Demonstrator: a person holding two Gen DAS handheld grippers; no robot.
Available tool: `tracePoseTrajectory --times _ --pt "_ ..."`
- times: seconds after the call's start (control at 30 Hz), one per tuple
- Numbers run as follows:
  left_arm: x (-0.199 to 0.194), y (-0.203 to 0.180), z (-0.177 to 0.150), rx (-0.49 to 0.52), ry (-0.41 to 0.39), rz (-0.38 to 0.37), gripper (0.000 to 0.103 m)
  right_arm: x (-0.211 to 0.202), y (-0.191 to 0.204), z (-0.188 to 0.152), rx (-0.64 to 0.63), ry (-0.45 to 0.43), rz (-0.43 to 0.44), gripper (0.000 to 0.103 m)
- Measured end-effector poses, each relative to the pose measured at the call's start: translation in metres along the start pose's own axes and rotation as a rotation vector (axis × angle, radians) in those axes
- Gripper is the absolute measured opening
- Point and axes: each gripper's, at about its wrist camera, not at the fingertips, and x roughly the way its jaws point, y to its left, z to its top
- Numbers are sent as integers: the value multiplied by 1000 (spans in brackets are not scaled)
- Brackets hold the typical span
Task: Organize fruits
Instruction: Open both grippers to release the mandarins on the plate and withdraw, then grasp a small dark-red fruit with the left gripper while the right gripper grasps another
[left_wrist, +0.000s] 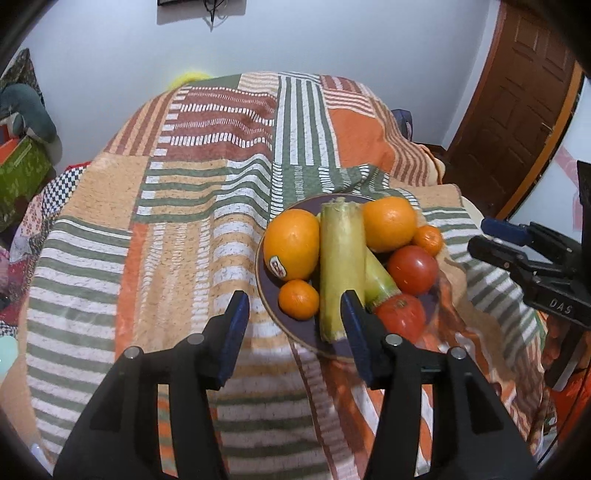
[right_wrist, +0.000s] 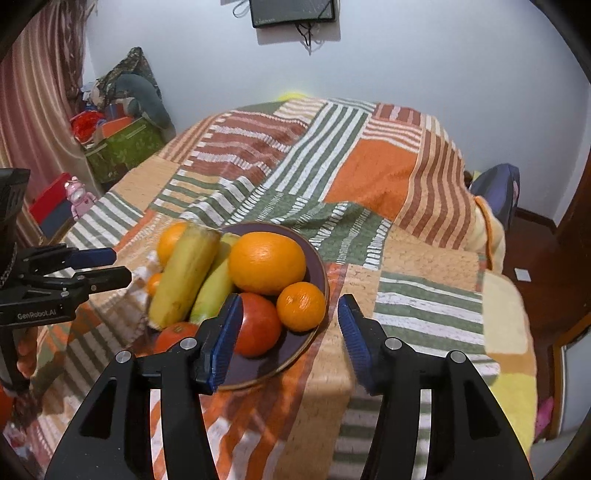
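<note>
While both hand-held grippers gape (empty) | plate of fruit just ahead

We hold both grippers low and angled forward – neither grips anything. Our left gripper has its jaws spread wide, the blue pads facing each other across an empty gap. Our right gripper stands the same way, jaws parted, pads bare. Seen from the right wrist camera, the left one reaches in side-on at the far left – its two fingers stand a little apart.
</note>
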Motion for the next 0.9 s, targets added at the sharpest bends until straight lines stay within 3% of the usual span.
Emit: tracePoseTrajectory --times 0.5,0.67,0.9 --pt "-94 -22 -58 77 -29 -19 61 -82 33 -39 -26 -40 -26 50" --pt "-108 -25 -85 93 -9 -28 64 -94 42 -60 -10 -26 -20 50" --pt "-104 -27 -128 80 79 -85 64 -95 48 -95 19 26 -25 50"
